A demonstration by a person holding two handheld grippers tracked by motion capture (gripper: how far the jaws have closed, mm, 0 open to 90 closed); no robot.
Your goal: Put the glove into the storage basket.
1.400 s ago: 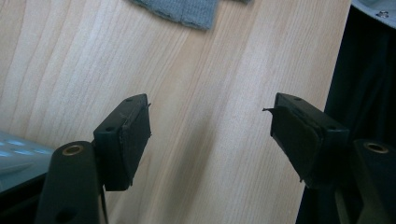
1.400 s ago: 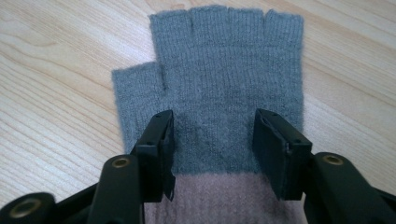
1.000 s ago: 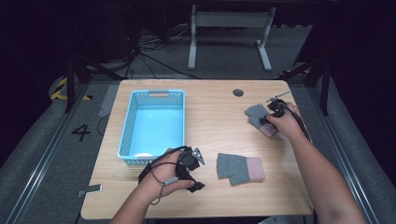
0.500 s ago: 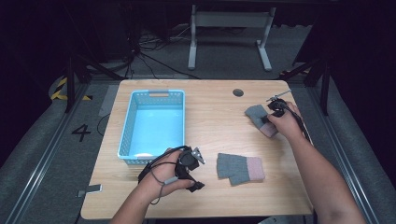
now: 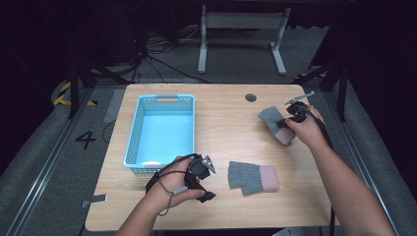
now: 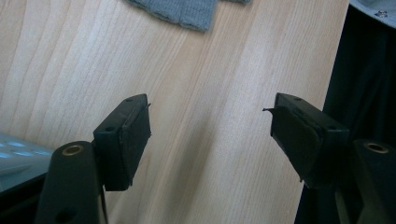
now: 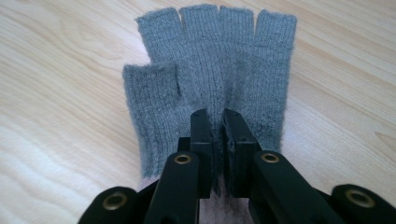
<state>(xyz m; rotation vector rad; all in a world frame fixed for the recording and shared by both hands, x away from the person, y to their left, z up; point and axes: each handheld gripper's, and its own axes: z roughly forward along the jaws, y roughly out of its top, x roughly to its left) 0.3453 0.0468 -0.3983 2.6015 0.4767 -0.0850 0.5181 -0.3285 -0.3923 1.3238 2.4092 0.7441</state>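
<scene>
Two grey fingerless gloves with pink cuffs are on the wooden table. One glove (image 5: 274, 123) (image 7: 210, 74) is at the far right, and my right gripper (image 5: 285, 120) (image 7: 218, 126) is shut on a pinched fold of its knit; its jaws have just been closing on it. The other glove (image 5: 252, 177) (image 6: 180, 11) lies flat near the front middle. My left gripper (image 5: 204, 184) (image 6: 210, 135) rests on the table just left of that glove, its jaws wide open over bare wood with nothing between them.
A light blue plastic basket (image 5: 135, 132) stands on the left half of the table (image 5: 221, 132), just behind my left hand. A round cable hole (image 5: 251, 97) is near the far edge. The table's right edge shows in the left gripper view.
My right gripper has shut on the far glove and lifted slightly, pulling the glove up with it. The left hand has stayed still.
</scene>
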